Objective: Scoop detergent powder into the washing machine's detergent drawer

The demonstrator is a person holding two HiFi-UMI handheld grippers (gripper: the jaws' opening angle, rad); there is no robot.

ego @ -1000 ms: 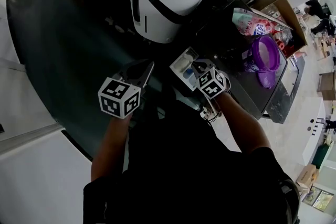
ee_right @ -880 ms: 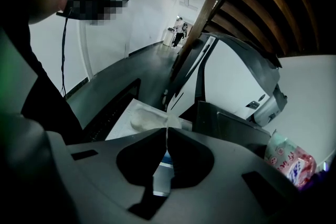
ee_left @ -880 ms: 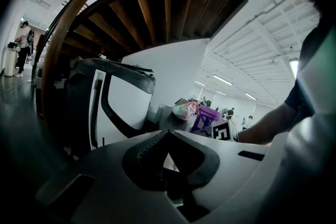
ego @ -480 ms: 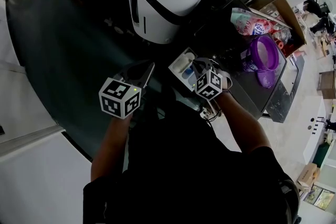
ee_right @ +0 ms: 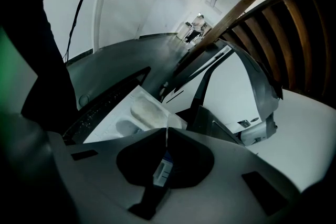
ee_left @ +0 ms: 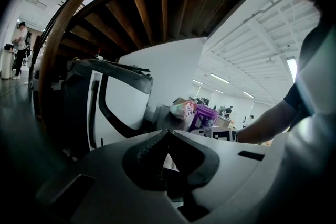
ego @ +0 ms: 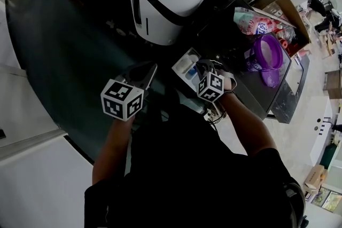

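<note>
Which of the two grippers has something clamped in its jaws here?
The right gripper, at the open detergent drawer: its jaws pinch a thin white-and-blue piece. The left gripper is shut on nothing.

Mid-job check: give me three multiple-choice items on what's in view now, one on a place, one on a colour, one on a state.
1. The right gripper is nearest: A) a sink B) the detergent drawer C) a basket
2. The tub right of the drawer is: A) green B) purple C) yellow
3. The left gripper's jaws are: A) wide apart B) on the tub C) together, empty
B, the drawer lies just ahead of its jaws, shut on the scoop; B, purple in the head view; C, tips meet with nothing between.
</note>
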